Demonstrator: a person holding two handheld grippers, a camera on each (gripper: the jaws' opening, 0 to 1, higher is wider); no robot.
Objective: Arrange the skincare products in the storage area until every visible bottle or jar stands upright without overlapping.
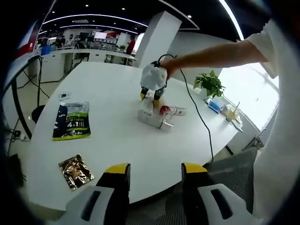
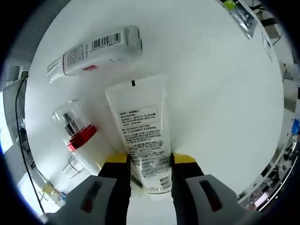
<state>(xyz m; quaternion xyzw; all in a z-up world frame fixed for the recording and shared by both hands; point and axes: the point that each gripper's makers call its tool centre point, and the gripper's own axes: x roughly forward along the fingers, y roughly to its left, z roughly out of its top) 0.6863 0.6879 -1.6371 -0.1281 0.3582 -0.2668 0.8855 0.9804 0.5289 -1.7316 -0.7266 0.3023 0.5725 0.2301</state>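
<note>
On the white table (image 1: 112,89) lies a small cluster of skincare products. My right gripper (image 2: 150,159) has its yellow-tipped jaws closed on the sides of a white tube (image 2: 140,131) printed with text, which points away from the camera. Left of it a pump bottle (image 2: 77,133) with a red collar and clear cap lies on its side. Beyond, a second white tube (image 2: 93,49) with a barcode lies flat. The left gripper view shows the right gripper (image 1: 149,98) held by a hand over the cluster (image 1: 157,117). My left gripper (image 1: 155,171) hangs open off the table's near edge, holding nothing.
A green and black packet (image 1: 71,122) and a gold foil packet (image 1: 76,171) lie on the table's left part. A black cable (image 1: 197,112) runs past the products. A potted plant (image 1: 209,84) stands at the right. A grey chair (image 1: 229,173) is below the edge.
</note>
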